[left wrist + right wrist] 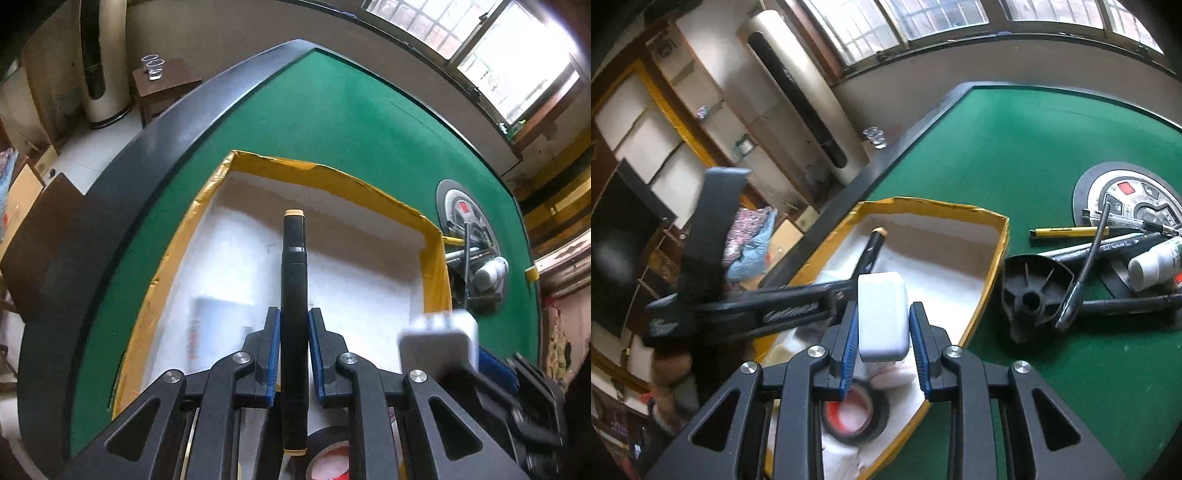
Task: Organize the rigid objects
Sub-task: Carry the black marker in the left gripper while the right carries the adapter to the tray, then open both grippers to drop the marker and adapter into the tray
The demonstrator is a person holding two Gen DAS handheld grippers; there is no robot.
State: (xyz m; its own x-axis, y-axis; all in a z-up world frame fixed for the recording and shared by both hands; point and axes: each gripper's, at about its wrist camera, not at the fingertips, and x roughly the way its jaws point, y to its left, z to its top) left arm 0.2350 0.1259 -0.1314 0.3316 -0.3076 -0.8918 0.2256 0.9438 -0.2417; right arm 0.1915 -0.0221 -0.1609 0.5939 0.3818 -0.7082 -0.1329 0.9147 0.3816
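Your left gripper (294,354) clamps a black marker with orange end caps (294,295) over the yellow-rimmed white box (373,192). Your right gripper (882,347) grips a white rounded plastic block (882,314), with the box at twelve o'clock.

Left gripper (294,354) and right gripper (882,341) both clamped, angled downward.

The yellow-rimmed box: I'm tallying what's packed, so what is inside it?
Inside the box, a black tape roll lies on the white lining, beside blurred white items. The claws and what they hold cover the rest of the floor.
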